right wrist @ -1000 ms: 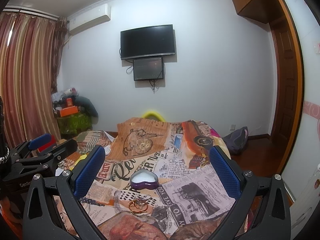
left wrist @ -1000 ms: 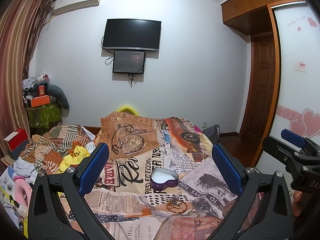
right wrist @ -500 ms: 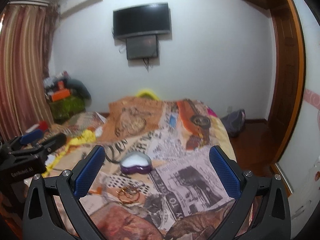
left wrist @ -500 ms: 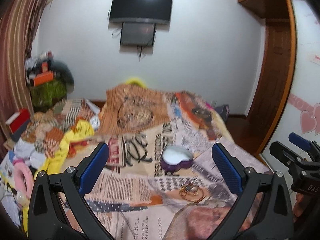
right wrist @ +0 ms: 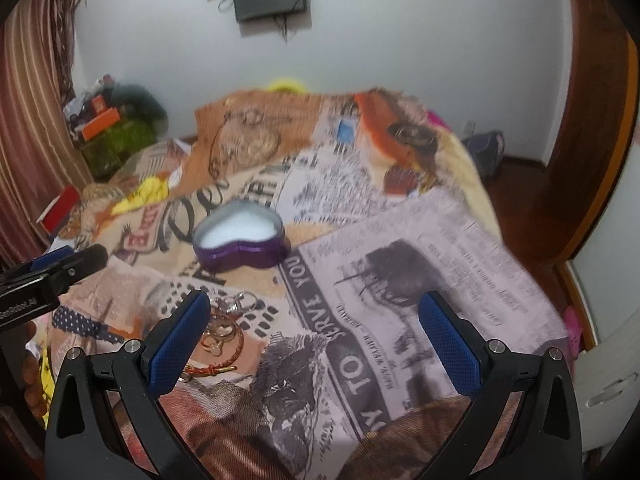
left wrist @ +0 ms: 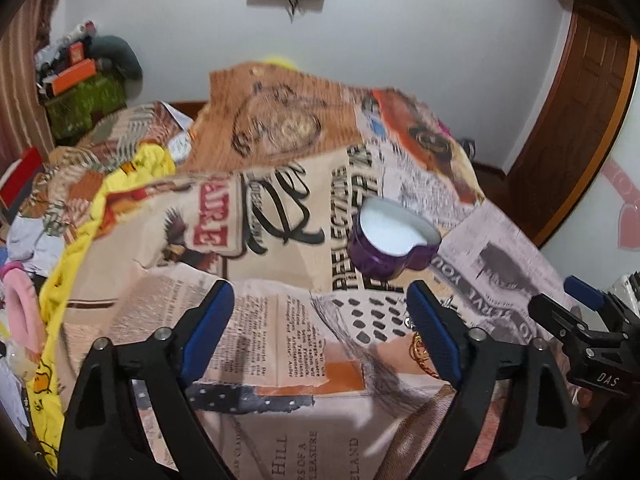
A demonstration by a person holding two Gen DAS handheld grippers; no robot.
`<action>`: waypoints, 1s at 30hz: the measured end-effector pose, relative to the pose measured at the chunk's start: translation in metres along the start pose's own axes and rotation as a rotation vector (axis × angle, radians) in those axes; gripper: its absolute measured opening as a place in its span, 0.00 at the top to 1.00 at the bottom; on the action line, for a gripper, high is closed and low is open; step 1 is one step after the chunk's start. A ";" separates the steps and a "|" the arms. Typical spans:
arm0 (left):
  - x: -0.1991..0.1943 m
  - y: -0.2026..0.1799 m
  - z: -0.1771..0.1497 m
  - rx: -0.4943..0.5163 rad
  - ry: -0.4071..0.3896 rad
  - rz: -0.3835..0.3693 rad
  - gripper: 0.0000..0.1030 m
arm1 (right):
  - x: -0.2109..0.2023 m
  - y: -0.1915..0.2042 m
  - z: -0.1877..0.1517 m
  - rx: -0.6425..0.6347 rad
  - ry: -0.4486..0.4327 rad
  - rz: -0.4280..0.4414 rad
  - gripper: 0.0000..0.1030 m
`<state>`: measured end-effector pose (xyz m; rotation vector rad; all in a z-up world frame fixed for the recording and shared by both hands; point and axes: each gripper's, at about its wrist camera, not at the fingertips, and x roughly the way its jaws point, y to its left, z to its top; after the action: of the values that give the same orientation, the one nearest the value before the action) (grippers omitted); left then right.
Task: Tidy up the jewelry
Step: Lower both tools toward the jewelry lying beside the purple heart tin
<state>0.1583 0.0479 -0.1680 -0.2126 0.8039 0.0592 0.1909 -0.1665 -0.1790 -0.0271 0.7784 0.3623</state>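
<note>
**Two open grippers closing in on a tangle of rings**

A bed draped in a newspaper-print patchwork cover is filling most of the room in front of me, its cloth rumpled and soft. On it a purple heart-shaped tin with a white lining is sitting open, lid nowhere visible. Both tools are hanging above the cover: the left gripper is standing wide with nothing between its blue pads, and the right gripper is spread just as wide, also empty. Just in front of the tin, a small heap of gold and silver rings and bangles is lying beside the right gripper's left finger.

The pieces are looking tangled, so pinching one could be dragging others along or scattering them into the folds. The soft cloth may be giving way under the fingers, and thin rings could be slipping from the pads. With both tools near the heap, they could be colliding.
</note>
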 end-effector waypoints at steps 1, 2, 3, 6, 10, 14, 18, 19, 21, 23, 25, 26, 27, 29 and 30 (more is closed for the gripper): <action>0.005 -0.001 -0.001 0.006 0.011 -0.004 0.16 | 0.005 0.000 0.001 -0.001 0.014 0.015 0.01; 0.010 -0.003 -0.001 0.014 0.023 -0.008 0.19 | 0.010 0.001 0.002 -0.003 0.023 0.027 0.02; 0.015 -0.005 -0.001 0.022 0.032 -0.011 0.20 | 0.015 0.002 0.003 -0.006 0.038 0.045 0.04; 0.028 -0.011 -0.001 0.047 0.058 -0.019 0.25 | 0.030 0.007 0.007 -0.014 0.081 0.094 0.13; 0.044 -0.014 0.001 0.062 0.089 -0.016 0.50 | 0.049 0.012 0.006 -0.029 0.162 0.177 0.30; 0.057 -0.015 0.000 0.058 0.127 -0.049 0.52 | 0.061 0.016 0.006 -0.054 0.211 0.225 0.44; 0.062 -0.019 -0.001 0.082 0.144 -0.070 0.60 | 0.072 0.019 0.007 -0.077 0.249 0.263 0.52; 0.063 -0.021 -0.002 0.090 0.146 -0.074 0.63 | 0.074 0.021 0.007 -0.082 0.258 0.271 0.56; 0.064 -0.024 -0.002 0.101 0.152 -0.091 0.68 | 0.081 0.023 0.007 -0.089 0.282 0.289 0.62; 0.064 -0.027 -0.003 0.106 0.158 -0.108 0.73 | 0.084 0.023 0.006 -0.093 0.292 0.312 0.67; 0.064 -0.030 -0.003 0.111 0.163 -0.126 0.73 | 0.084 0.024 0.007 -0.096 0.287 0.320 0.74; 0.064 -0.032 -0.004 0.114 0.165 -0.133 0.74 | 0.084 0.023 0.007 -0.093 0.284 0.324 0.74; 0.064 -0.034 -0.004 0.117 0.167 -0.140 0.74 | 0.082 0.022 0.007 -0.089 0.279 0.329 0.74; 0.062 -0.039 -0.006 0.125 0.172 -0.154 0.75 | 0.080 0.021 0.008 -0.082 0.264 0.331 0.74; 0.062 -0.041 -0.006 0.129 0.174 -0.161 0.75 | 0.077 0.020 0.008 -0.079 0.255 0.329 0.74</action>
<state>0.2023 0.0046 -0.2096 -0.1614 0.9576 -0.1643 0.2404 -0.1225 -0.2247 -0.0199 1.0238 0.7114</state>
